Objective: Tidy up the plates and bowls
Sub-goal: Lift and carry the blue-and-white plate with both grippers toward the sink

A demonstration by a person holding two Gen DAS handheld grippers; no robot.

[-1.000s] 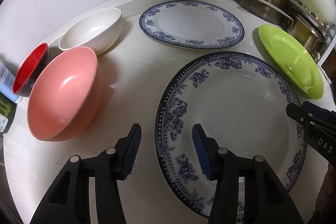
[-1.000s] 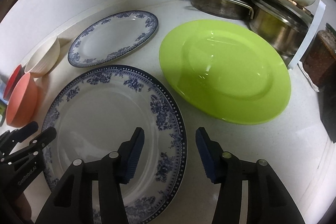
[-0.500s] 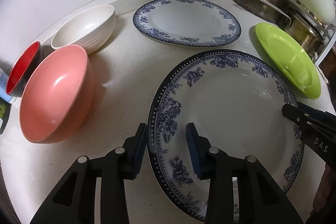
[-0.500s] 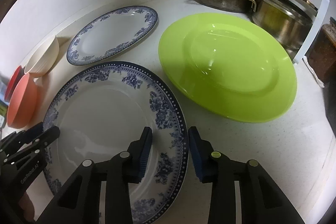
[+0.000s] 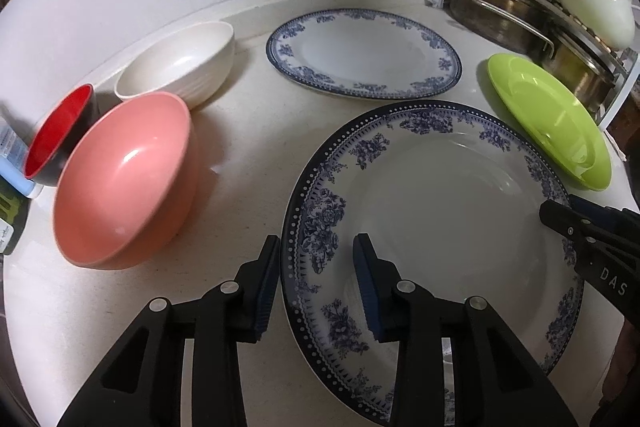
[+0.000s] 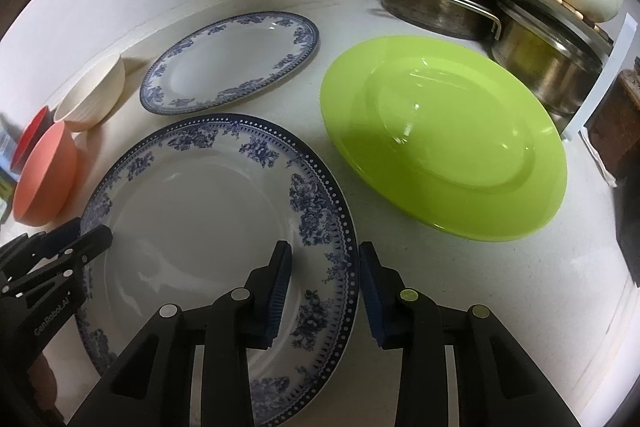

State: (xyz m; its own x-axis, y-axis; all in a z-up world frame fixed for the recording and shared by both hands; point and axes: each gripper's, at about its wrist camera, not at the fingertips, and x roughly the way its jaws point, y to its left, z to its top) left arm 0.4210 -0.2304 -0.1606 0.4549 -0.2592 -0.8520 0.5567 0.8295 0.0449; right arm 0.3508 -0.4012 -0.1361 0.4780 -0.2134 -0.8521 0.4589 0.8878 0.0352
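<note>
The big round blue-flowered white china plate lies flat on the pale bench. The left claw and right claw each straddle opposite rims, narrowed; whether the pads press, I cannot tell.

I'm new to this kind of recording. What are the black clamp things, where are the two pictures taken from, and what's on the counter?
No robot: a person holds a two-finger tool in each hand, with a camera on each looking along its fingers. The left tool straddles the left rim of the large blue-patterned plate; the right tool straddles its right rim. Whether the pads press it is unclear. On the counter: a smaller blue plate, green plate, pink bowl, white bowl, red-lined bowl.
</note>
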